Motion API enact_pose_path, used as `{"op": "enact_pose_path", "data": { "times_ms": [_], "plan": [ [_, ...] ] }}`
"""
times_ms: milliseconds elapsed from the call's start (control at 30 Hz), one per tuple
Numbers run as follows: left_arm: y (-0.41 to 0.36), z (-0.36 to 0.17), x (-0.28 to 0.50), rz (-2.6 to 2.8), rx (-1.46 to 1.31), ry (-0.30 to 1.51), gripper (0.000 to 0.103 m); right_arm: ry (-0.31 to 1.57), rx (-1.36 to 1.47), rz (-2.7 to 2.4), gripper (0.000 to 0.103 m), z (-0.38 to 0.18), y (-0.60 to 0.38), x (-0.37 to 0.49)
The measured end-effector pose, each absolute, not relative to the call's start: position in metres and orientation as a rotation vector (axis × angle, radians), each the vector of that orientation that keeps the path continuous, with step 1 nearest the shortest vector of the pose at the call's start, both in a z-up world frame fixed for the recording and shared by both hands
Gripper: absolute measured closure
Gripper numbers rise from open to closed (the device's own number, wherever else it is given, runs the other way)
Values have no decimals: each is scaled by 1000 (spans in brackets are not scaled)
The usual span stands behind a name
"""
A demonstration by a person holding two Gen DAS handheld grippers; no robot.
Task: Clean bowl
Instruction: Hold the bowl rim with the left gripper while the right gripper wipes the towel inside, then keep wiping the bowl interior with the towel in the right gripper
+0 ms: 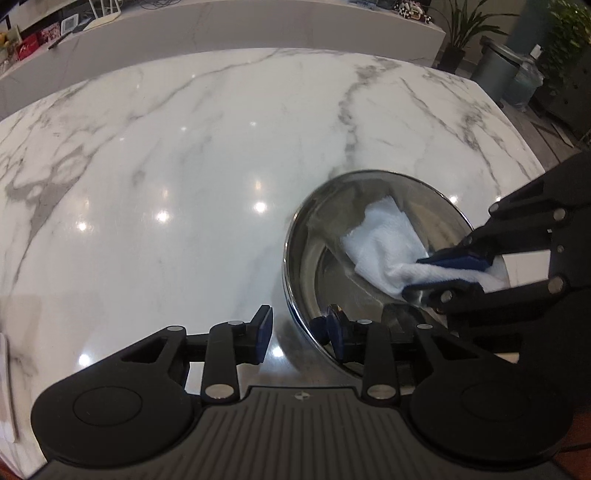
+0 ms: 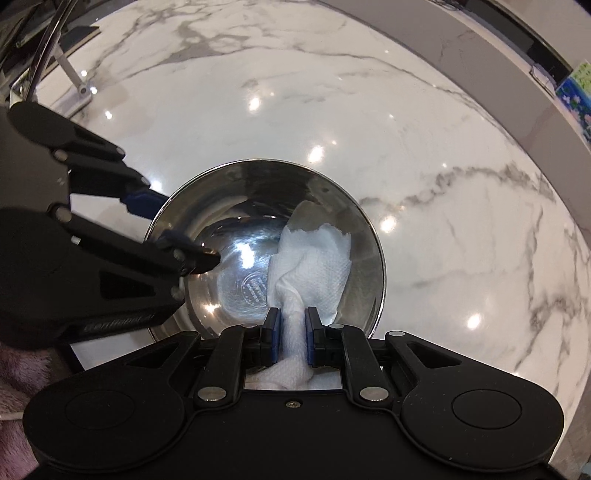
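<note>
A shiny steel bowl point(image 1: 314, 236) point(image 2: 236, 206) stands on the white marble counter point(image 1: 184, 166). A white paper towel point(image 1: 384, 236) point(image 2: 314, 262) lies against the bowl's inner wall. My right gripper point(image 2: 293, 325) point(image 1: 424, 273) is shut on the bunched end of the towel and reaches into the bowl. My left gripper point(image 1: 301, 330) point(image 2: 173, 229) straddles the bowl's near rim, one finger outside and one inside. Its jaws stand apart with a gap around the rim, not pinching it.
A raised white ledge point(image 1: 258, 33) runs along the far side of the counter. A metal stand point(image 2: 74, 77) is at the counter's far left in the right wrist view. A bin point(image 1: 502, 62) and plants point(image 1: 469, 22) stand beyond the counter.
</note>
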State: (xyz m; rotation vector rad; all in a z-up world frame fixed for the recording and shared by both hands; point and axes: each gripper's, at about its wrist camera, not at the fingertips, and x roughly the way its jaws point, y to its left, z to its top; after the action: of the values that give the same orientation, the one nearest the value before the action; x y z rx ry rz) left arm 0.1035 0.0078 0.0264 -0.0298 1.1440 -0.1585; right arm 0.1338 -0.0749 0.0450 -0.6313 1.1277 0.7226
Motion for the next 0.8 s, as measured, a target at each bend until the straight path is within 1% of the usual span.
{"op": "enact_pose_path", "data": {
  "times_ms": [33, 67, 200, 300, 400, 533, 700, 800],
  "plan": [
    [6, 27, 103, -165, -19, 1145, 83, 1128, -632, 724, 92, 45, -76, 133],
    [4, 27, 103, -169, -12, 1145, 84, 1128, -632, 725, 92, 44, -77, 133],
    [-2, 29, 103, -174, 49, 1129, 86, 1137, -620, 730, 92, 41, -80, 133],
    [-2, 30, 105, -179, 67, 1123, 88, 1170, -559, 763, 92, 42, -81, 135],
    [-3, 30, 107, -182, 84, 1120, 88, 1205, -483, 835, 91, 42, -81, 135],
    [-5, 30, 108, -188, 105, 1117, 88, 1217, -477, 844, 91, 41, -80, 137],
    [-7, 31, 109, -197, 126, 1119, 88, 1195, -587, 817, 92, 42, -76, 133],
    [-7, 31, 109, -205, 134, 1118, 88, 1142, -698, 766, 92, 41, -73, 128]
  ]
}}
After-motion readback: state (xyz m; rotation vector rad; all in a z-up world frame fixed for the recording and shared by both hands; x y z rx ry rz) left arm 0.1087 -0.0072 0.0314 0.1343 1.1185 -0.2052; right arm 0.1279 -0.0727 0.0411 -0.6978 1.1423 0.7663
